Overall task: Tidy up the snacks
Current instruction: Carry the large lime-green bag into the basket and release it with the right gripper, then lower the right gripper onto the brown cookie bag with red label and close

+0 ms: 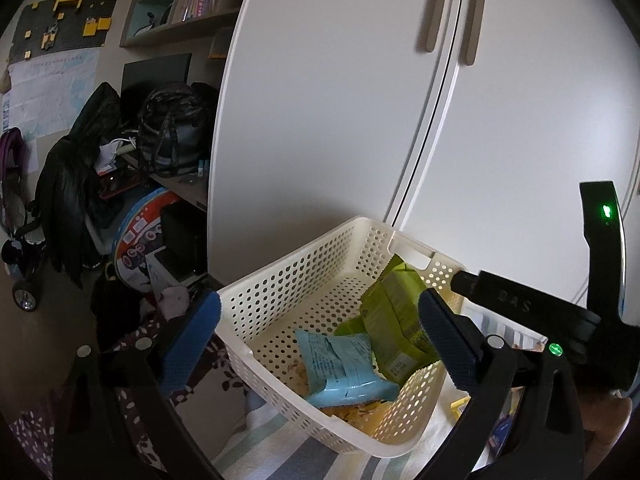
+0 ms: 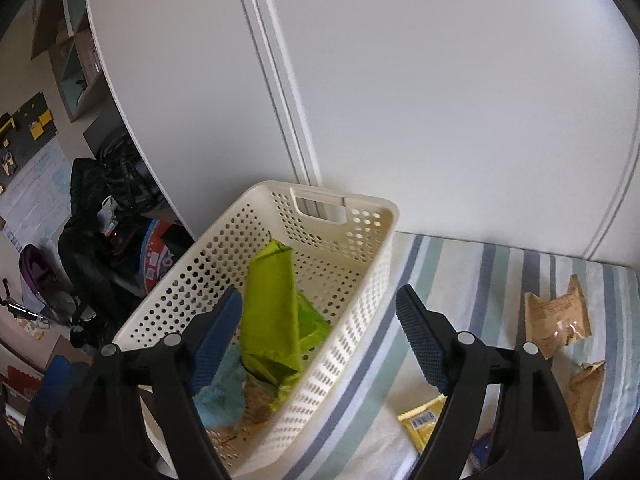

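Perforated cream plastic basket [image 2: 362,276], rectangular with a cut-out handle, sits on the striped bedsheet [image 2: 472,280] against white wardrobe doors [image 1: 360,100], holding crinkly lime-green snack packets [image 2: 272,312] and a pale blue wrapper [image 1: 340,364]. Left gripper [image 1: 320,340] and right gripper [image 2: 320,340] hover over it, textured blue pads wide apart, empty. Brown paper packets [image 2: 558,320] and a yellow packet [image 2: 422,420] lie on the sheet to the basket's right

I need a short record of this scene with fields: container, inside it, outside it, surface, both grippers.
container: white perforated basket
inside: green packets, light blue packet
outside, on the right: two brown packets, yellow packet
surface: striped cloth
left gripper: open, holds nothing
right gripper: open, holds nothing
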`<state>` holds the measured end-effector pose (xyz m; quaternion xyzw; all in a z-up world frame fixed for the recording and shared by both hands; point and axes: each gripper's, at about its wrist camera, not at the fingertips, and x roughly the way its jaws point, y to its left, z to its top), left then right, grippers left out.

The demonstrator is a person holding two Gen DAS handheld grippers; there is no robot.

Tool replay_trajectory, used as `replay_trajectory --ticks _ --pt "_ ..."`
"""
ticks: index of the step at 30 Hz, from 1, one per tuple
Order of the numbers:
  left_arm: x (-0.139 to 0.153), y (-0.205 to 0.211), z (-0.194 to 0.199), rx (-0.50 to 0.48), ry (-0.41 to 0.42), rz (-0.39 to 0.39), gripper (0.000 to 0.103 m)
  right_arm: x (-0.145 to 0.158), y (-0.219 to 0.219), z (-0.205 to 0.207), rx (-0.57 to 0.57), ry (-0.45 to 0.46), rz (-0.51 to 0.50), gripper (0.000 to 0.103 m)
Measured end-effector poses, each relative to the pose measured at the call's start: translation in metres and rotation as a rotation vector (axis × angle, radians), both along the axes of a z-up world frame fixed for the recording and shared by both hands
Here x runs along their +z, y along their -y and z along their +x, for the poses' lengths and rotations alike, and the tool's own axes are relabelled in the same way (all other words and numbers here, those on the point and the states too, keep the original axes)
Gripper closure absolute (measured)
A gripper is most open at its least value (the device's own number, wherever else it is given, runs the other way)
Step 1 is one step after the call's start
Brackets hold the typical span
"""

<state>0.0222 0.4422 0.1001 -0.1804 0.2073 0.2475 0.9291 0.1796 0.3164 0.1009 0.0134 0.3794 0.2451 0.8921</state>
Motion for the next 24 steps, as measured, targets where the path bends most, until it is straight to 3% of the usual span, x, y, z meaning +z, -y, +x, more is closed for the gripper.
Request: replay_trajectory --ticks 8,13,24 --pt "-0.001 -0.001 -0.001 -0.003 0.002 -0.019 0.003 -0.001 0.03 -0.009 -0.047 0.011 -0.013 0.024" --pt "0.0 0.006 0.001 -0.028 0.006 -0.013 0.003 -0.004 0.057 -0.013 -0.085 0.007 -0.021 0.016" --pt "0.001 0.047 0.013 -0.147 -0.001 0.065 0.003 -0.008 0.148 -0.017 -0.239 -0.015 -0.038 0.013"
